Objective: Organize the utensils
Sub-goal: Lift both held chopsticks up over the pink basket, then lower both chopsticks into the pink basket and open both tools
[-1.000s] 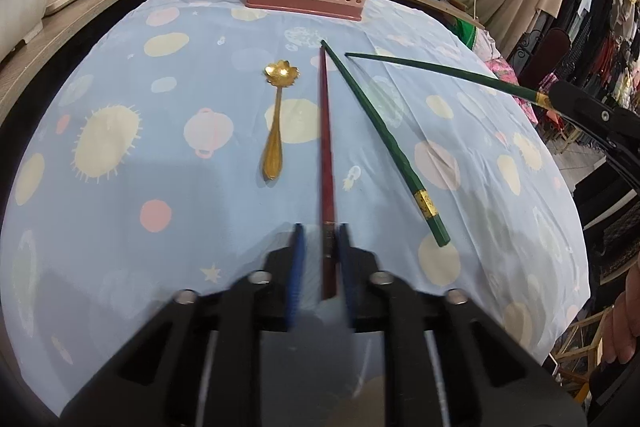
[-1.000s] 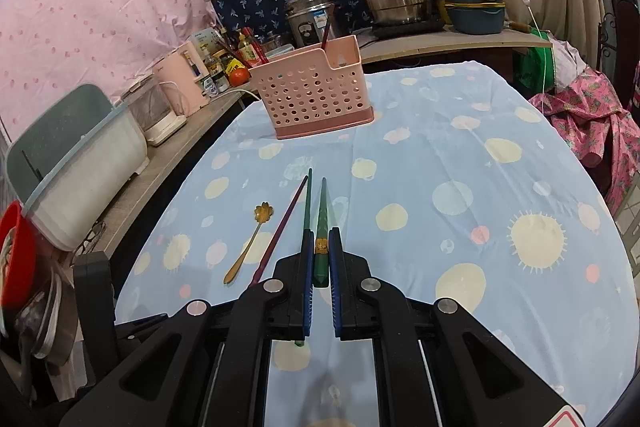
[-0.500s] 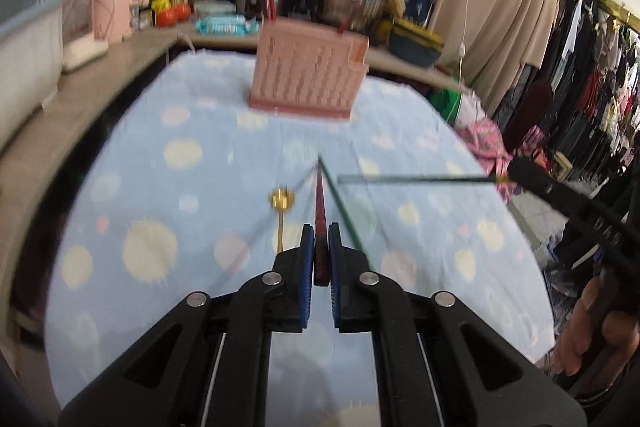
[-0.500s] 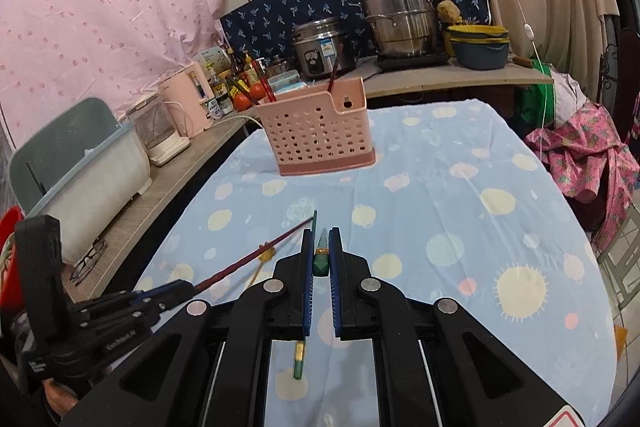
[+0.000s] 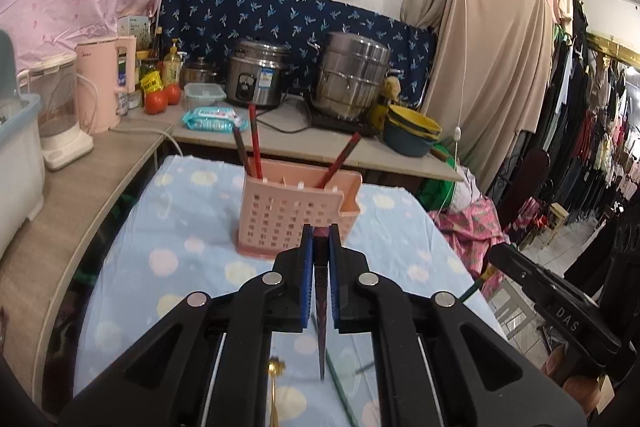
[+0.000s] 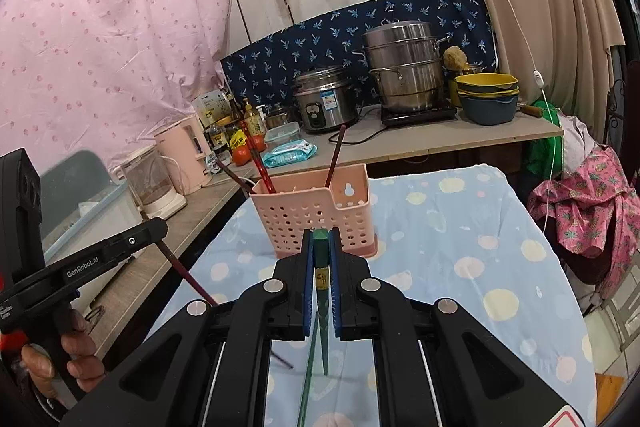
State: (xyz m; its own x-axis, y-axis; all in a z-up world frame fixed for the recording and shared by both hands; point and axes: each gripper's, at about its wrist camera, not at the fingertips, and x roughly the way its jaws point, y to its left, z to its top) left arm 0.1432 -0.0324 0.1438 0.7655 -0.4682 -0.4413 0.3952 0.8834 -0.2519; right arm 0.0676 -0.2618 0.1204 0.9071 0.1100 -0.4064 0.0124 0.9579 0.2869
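While three chopsticks already stand in the pink holder (image 5: 298, 213), the job looks about half done. The left hand-held gripper (image 5: 320, 259) pinches a red chopstick (image 5: 321, 323), its tip hanging toward 6 o'clock; the right hand-held gripper (image 6: 321, 263) pinches a green chopstick (image 6: 322, 311) the same way. Both sit just short of the holder at 12 o'clock. A gold spoon (image 5: 275, 383) and another green chopstick (image 5: 340, 387) lie on the desk (image 5: 192, 267), under a dotted blue cloth. Behind it, a cluttered kitchen counter (image 6: 440, 139) carries pots.
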